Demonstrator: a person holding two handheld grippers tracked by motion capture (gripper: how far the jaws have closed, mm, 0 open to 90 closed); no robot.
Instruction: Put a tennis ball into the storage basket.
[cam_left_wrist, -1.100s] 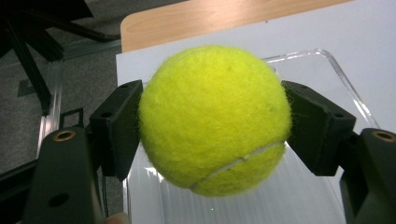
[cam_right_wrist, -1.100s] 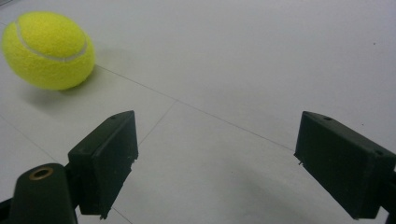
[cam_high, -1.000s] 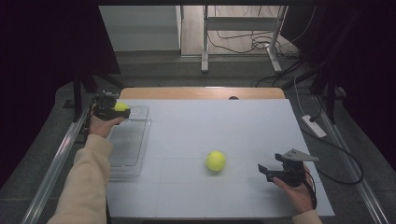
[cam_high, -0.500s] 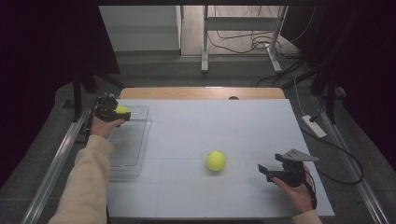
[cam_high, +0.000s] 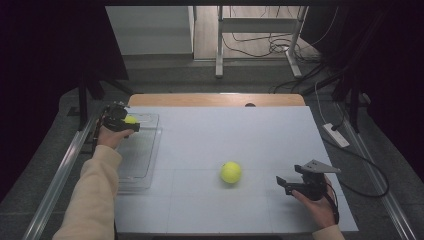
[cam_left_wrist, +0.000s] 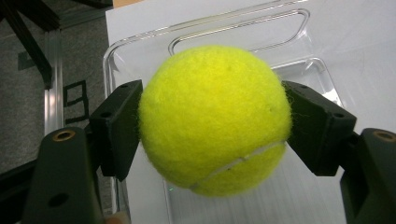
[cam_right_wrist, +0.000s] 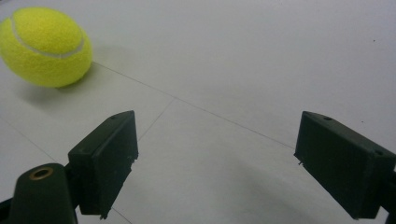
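Left gripper (cam_left_wrist: 212, 140) pinches a light, springy, fuzzy ball (cam_left_wrist: 212, 119) across its middle over the clear tray (cam_left_wrist: 299, 28); right gripper (cam_right_wrist: 215, 163) spread.

Around the worktop, away from the action

The white worktop (cam_high: 240, 130) spreads flat under the right claw (cam_high: 283, 184), faint seam lines crossing it, and its wooden edge (cam_high: 215, 100) runs along the far side. Out past the right claw, off the worktop, a white power strip (cam_high: 336, 135) lies on the grey floor with a dark cable (cam_high: 370, 170) looping by. Just outside the left claw (cam_high: 131, 121), a metal rail (cam_high: 60, 175) runs along the worktop. Far beyond both claws stand a white cabinet (cam_high: 150, 30) and a metal stand (cam_high: 219, 50) amid tangled cords (cam_high: 255, 45).
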